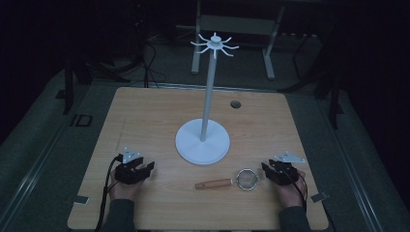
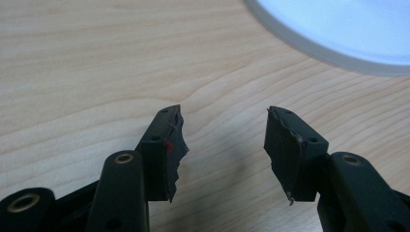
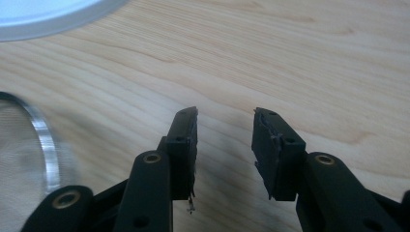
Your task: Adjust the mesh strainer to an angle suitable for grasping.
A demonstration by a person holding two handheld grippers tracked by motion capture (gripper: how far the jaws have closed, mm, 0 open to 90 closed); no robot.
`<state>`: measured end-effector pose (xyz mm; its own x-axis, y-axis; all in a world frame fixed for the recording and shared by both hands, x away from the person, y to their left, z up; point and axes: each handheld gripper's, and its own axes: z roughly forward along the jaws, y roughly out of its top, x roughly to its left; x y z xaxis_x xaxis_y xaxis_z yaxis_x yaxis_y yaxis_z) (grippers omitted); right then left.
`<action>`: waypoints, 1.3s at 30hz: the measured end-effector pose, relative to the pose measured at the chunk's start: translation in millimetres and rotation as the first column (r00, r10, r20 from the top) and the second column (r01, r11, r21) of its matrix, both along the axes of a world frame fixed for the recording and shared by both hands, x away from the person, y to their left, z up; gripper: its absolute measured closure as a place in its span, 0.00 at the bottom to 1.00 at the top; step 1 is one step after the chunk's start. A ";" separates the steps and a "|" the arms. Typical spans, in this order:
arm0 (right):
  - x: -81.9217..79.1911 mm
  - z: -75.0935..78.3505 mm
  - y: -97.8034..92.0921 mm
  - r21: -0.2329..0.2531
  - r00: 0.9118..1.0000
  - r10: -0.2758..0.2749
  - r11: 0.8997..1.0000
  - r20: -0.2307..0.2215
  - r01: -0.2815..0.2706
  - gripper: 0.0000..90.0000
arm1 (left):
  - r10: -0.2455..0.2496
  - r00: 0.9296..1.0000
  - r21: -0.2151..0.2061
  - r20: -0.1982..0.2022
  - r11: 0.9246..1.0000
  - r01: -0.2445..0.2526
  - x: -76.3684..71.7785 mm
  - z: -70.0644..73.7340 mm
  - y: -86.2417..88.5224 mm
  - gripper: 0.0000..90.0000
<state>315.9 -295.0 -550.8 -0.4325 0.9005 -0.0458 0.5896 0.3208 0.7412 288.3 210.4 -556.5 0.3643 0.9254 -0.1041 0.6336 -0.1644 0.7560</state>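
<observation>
A wooden desk [image 1: 145, 111] seen from above in a dim room, with a person's two hands at the lower edge of the frame, each holding a black two-jaw gripper. At the centre of the frame stands a white hook stand [image 1: 203, 140], a round flat base with a tall pole topped by a ring of curved hooks. Below and slightly right of the base lies a small mesh strainer [image 1: 247, 179] with a wooden handle [image 1: 213, 184] pointing toward the left of the frame. The right gripper [image 1: 270, 170] sits at lower right, just beside the strainer's metal bowl but not touching it; in the right gripper view its jaws stand apart over bare wood, with the strainer rim [image 3: 43, 140] at the left edge of the frame. The left gripper [image 1: 145, 169] rests at lower left, well apart from the strainer, its jaws likewise apart and holding nothing, with the edge of the white base at upper right of the left gripper view. The likely step is picking up the strainer to hang it on a hook. To do it well, the right gripper should close on the rim or the handle near the bowl, firmly enough that the strainer does not swing, leaving the hanging end free to meet a hook.
</observation>
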 end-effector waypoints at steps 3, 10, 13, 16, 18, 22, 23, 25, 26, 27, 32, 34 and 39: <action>-2.3 5.6 4.4 -0.013 1.000 0.018 1.000 0.012 -0.018 0.68 | -0.009 1.000 -0.012 0.002 1.000 0.009 -1.4 1.9 2.1 0.53; -7.5 21.8 19.3 -0.058 0.995 0.099 0.994 0.032 -0.097 0.68 | -0.048 0.999 0.004 -0.001 0.999 0.048 -2.3 2.0 -0.1 0.53; -6.4 24.4 23.7 -0.070 0.991 0.130 0.989 0.020 -0.128 0.68 | -0.055 0.999 -0.003 0.002 0.999 0.055 -3.5 3.3 -0.3 0.53; -4.8 27.9 27.6 -0.077 0.987 0.163 0.984 0.010 -0.162 0.67 | -0.060 0.998 -0.001 0.000 0.998 0.060 -4.6 4.1 -0.3 0.54; -4.1 30.8 31.2 -0.089 0.982 0.191 0.978 0.007 -0.190 0.67 | -0.064 0.998 0.008 0.002 0.998 0.064 -6.3 5.0 -1.5 0.54; -2.6 35.3 38.9 -0.124 0.969 0.247 0.962 -0.002 -0.245 0.66 | -0.067 0.998 -0.002 0.005 0.998 0.067 -8.2 6.1 -3.0 0.54; -1.8 36.5 40.7 -0.129 0.966 0.257 0.958 -0.007 -0.256 0.65 | -0.069 0.998 -0.003 0.007 0.998 0.069 -8.7 6.5 -3.1 0.54; -0.8 39.5 44.2 -0.140 0.962 0.273 0.952 -0.010 -0.272 0.64 | -0.071 0.997 -0.001 0.006 0.997 0.071 -9.2 6.9 -3.2 0.54; -0.4 40.7 45.6 -0.139 0.960 0.280 0.950 -0.011 -0.279 0.64 | -0.072 0.997 0.000 0.005 0.997 0.072 -9.3 6.9 -3.3 0.53; -0.4 40.7 45.6 -0.139 0.960 0.280 0.950 -0.011 -0.279 0.64 | -0.072 0.997 0.000 0.005 0.997 0.072 -9.3 6.9 -3.3 0.53; 4.1 45.5 57.2 -0.155 0.945 0.325 0.933 -0.036 -0.326 0.62 | -0.040 0.999 0.008 -0.011 0.999 0.040 -9.9 6.6 -1.7 0.53; 4.6 45.3 59.5 -0.158 0.942 0.332 0.929 -0.041 -0.335 0.62 | -0.037 0.999 0.005 -0.007 0.999 0.037 -10.2 6.9 -1.3 0.53; 4.4 46.4 71.0 -0.180 0.922 0.380 0.905 -0.066 -0.386 0.60 | -0.030 1.000 -0.005 0.009 1.000 0.030 -12.6 8.4 0.5 0.53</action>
<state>320.4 -224.0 -504.5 -0.7462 0.6415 -0.1780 0.4138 0.6564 0.6308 275.8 210.9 -548.1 0.3928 0.9136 -0.1052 0.6219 -0.1796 0.7622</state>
